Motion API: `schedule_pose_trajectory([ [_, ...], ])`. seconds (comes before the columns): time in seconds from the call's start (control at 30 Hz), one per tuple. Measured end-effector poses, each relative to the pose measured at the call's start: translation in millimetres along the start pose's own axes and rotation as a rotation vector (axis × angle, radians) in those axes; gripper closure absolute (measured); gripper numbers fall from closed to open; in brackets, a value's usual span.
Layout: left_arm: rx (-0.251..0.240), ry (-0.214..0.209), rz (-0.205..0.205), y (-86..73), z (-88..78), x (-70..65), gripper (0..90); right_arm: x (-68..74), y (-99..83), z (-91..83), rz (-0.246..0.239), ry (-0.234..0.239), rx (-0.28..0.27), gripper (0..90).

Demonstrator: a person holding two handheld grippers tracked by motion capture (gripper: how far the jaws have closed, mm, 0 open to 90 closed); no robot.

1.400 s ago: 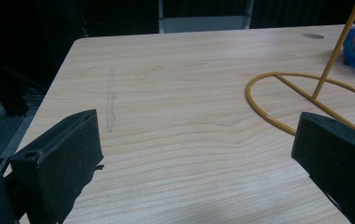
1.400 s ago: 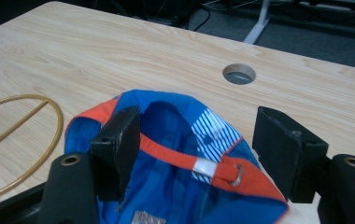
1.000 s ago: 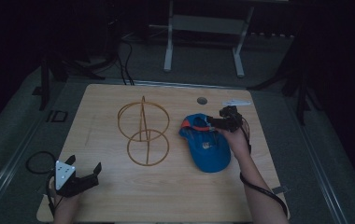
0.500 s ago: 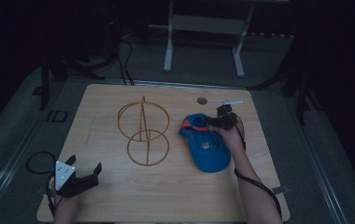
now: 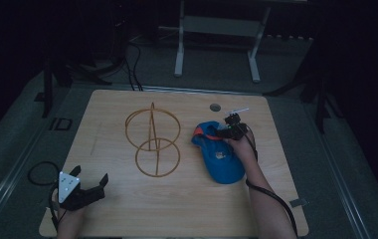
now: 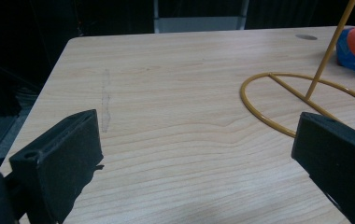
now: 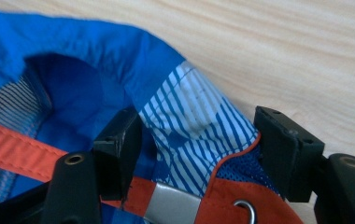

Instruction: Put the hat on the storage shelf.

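Right claw [image 5: 225, 130] at back rim of cap [image 5: 222, 159], jaws closing astride the rim fabric, not yet pinching. Cap right of wire stand [image 5: 152, 140]. Left claw [image 5: 90, 181] open, idle, well apart.

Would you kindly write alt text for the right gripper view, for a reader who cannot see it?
The right gripper straddles the rear edge of a blue cap, its black jaws open on either side of a striped fabric fold. An orange strap with a metal buckle crosses below, and the pale wooden table lies behind.
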State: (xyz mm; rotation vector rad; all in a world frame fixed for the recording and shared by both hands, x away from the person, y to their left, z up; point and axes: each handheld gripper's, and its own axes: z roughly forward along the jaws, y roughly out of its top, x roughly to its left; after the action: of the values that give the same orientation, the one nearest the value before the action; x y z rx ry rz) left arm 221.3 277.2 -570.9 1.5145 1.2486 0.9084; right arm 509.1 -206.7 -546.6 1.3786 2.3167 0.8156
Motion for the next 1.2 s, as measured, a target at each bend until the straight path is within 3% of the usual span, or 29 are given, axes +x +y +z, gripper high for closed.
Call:
schedule_pose_trajectory([
  [0.2,0.0,0.001,0.0,0.1,0.0,0.0,2.1,1.4,-3.2,1.4,-0.029,-0.012,0.0,36.7],
  [0.5,-0.013,-0.001,-0.019,0.1,-0.4,0.8,2.1,11.4,-6.9,-3.2,-0.068,0.029,-0.019,75.8],
  [0.57,-0.012,-0.006,-0.024,0.2,-0.2,0.6,2.1,14.4,-6.7,-4.6,-0.088,-0.002,-0.008,80.8],
  [0.63,-0.007,-0.003,-0.016,0.1,-0.1,-0.2,2.1,15.5,-7.5,-7.3,-0.094,-0.03,-0.009,82.1],
  [0.9,-0.017,-0.031,-0.01,1.1,0.9,-3.4,2.1,14.4,-13.7,-38.4,-0.07,-0.002,-0.097,82.8],
  [1.03,-0.009,-0.018,0.013,1.3,0.8,-4.3,2.1,19.5,-18.8,-60.5,-0.078,0.001,-0.156,82.9],
  [1.2,-0.029,-0.048,-0.034,3.3,-1.0,-3.9,2.2,27.4,-20.1,-82.6,-0.092,-0.004,-0.205,83.0],
])
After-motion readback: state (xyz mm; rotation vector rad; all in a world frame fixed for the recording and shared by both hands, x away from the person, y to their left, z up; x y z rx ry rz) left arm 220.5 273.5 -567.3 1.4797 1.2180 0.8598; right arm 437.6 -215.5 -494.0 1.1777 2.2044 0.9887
